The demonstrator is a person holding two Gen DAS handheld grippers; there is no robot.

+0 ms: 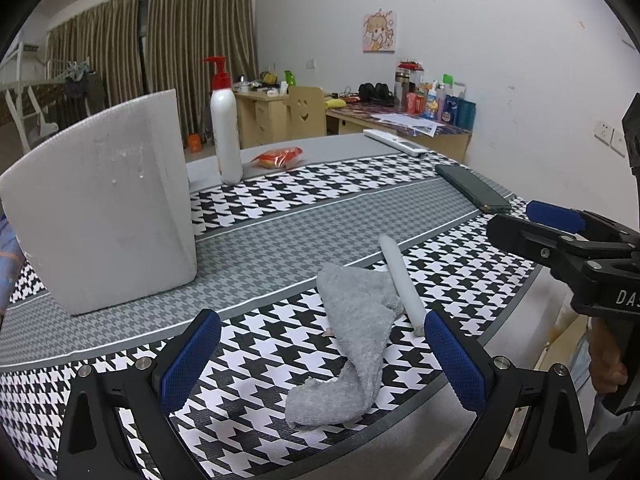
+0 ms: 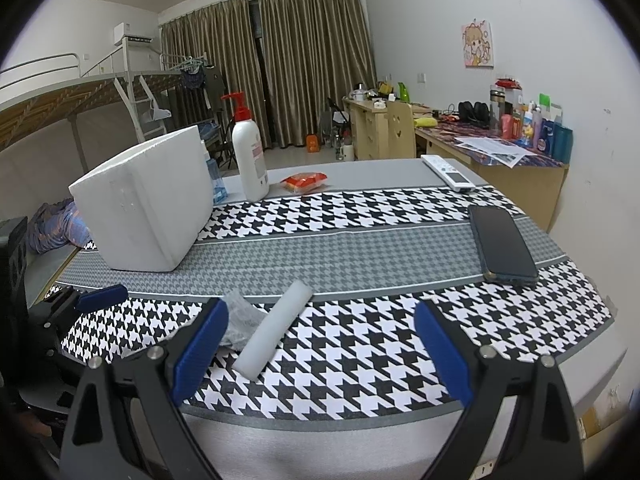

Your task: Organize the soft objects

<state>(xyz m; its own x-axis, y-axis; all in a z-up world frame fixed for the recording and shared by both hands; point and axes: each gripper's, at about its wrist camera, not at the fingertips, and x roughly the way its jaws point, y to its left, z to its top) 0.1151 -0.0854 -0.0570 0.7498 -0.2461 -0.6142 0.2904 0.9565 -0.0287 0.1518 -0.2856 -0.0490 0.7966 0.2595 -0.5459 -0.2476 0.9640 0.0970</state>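
Bench [image 1: 280, 216] w/ houndstooth cloth, grey band across the middle, plain grey border at far and near edges.

White foam box [image 1: 104, 208] upright on L side of bench, standing on the grey band; largest item.

White pump bottle [image 1: 226, 128], red pump head, upright behind the box near far edge. Orange/red snack packet [image 1: 278, 157] lies just beside it, to its R.

Dark phone [image 2: 502, 246] flat at R side of bench, across the grey band. White remote [image 2: 448, 173] beyond it, near far R corner; apart from phone.

Grey towel [image 1: 356, 340], crumpled and partly folded over itself, on the near houndstooth strip, between the left gripper's fingers in left wrist view but not gripped. In right wrist view only a corner shows past the left finger.

Foam stick [image 2: 274, 330], pale cylinder, lying flat at an angle; its side touches the towel's R edge.

Left gripper [image 1: 322, 360]: fingers spread wide, nothing between pads, low over near bench edge.

Right gripper [image 2: 320, 354]: spread wide too, holding nothing; foam stick lies ahead between the fingers, closer to the L one, no contact visible.
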